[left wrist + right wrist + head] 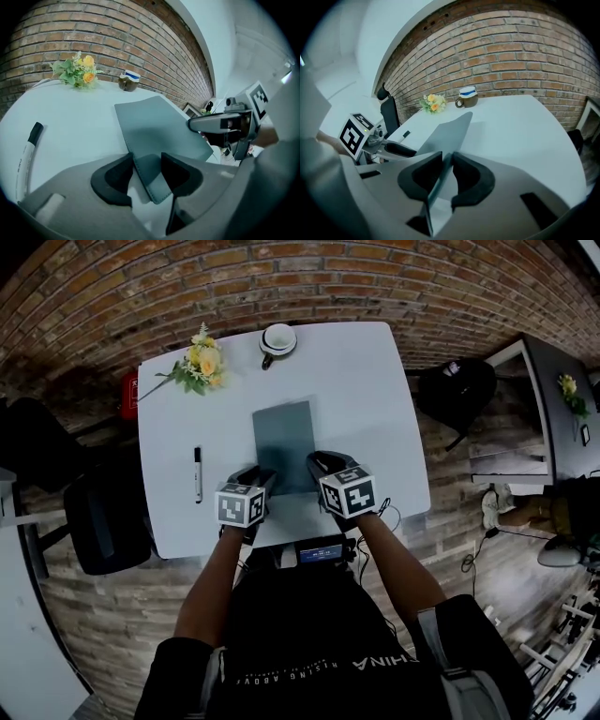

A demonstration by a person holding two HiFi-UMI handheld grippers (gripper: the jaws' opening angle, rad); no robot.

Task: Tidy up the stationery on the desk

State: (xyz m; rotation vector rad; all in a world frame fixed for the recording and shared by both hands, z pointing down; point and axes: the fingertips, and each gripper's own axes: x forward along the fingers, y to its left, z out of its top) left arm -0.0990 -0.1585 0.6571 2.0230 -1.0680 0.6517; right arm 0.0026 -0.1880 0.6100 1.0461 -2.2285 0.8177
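Thing: a flat grey-blue leather-like folder (pixel 284 437) with a stitched rim lay in the middle of the white tabletop (pixel 375 381). Its near end was raised off the surface, toward the near edge.
Handling: it looked light, thin and floppy, curving where it was lifted, and probably smooth enough to slip. The stitched near corners seemed the best hold, taken together so it would not sag.
Left claw (pixel 146 164): it stood well open, with the folder's near left corner between the pads and not pinched.
Right claw (pixel 446 168): it was nearly closed, clamped on the near right edge, which stood on edge between the pads.
Elsewhere: a white marker pen with a black cap (pixel 198 474) lay near the left edge.
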